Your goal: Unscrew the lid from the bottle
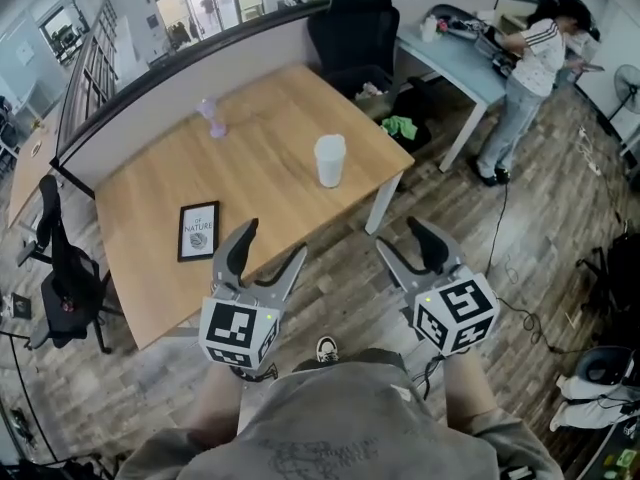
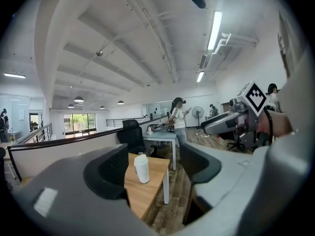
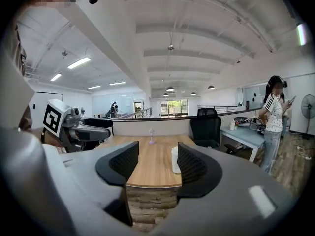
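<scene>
A white bottle [image 1: 329,160] with its white lid on stands upright on the wooden table [image 1: 150,208], near the right edge. It also shows in the left gripper view as the bottle [image 2: 141,168], and in the right gripper view as the bottle [image 3: 175,160], partly behind a jaw. My left gripper [image 1: 275,240] hangs off the table's near edge, open and empty. My right gripper [image 1: 397,234] is beside it over the floor, also open with nothing between its jaws. Both are well short of the bottle. Each gripper sees the other: the left gripper [image 2: 152,168] and the right gripper [image 3: 156,168].
A black-framed card [image 1: 198,230] lies flat near the table's front. A small purple object [image 1: 212,118] stands at the far side. Behind the table is a black office chair [image 1: 352,28]; another chair [image 1: 65,278] is at the left. A person [image 1: 530,78] stands at a desk on the right.
</scene>
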